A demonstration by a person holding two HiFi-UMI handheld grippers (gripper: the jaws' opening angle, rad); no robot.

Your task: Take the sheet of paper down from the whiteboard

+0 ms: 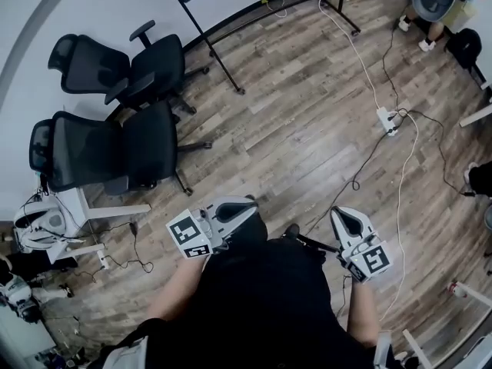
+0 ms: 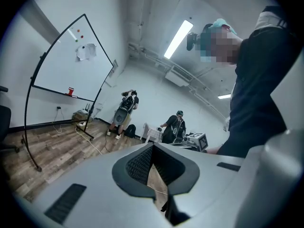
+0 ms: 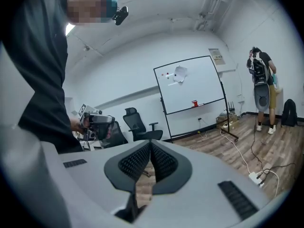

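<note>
Wooden floor (image 1: 307,129) covers the room, and two black office chairs (image 1: 115,129) stand by the white wall. At the far side stands the whiteboard (image 3: 192,87), and the sheet of paper (image 3: 180,74) hangs on its upper part, a little crumpled. Both grippers are well apart from it. The left gripper (image 2: 153,146) has its jaws pressed together with nothing between them, and the right gripper (image 3: 150,144) is also closed and empty.

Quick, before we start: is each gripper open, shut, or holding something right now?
Left gripper: shut, nothing between its jaws.
Right gripper: shut, nothing held.
</note>
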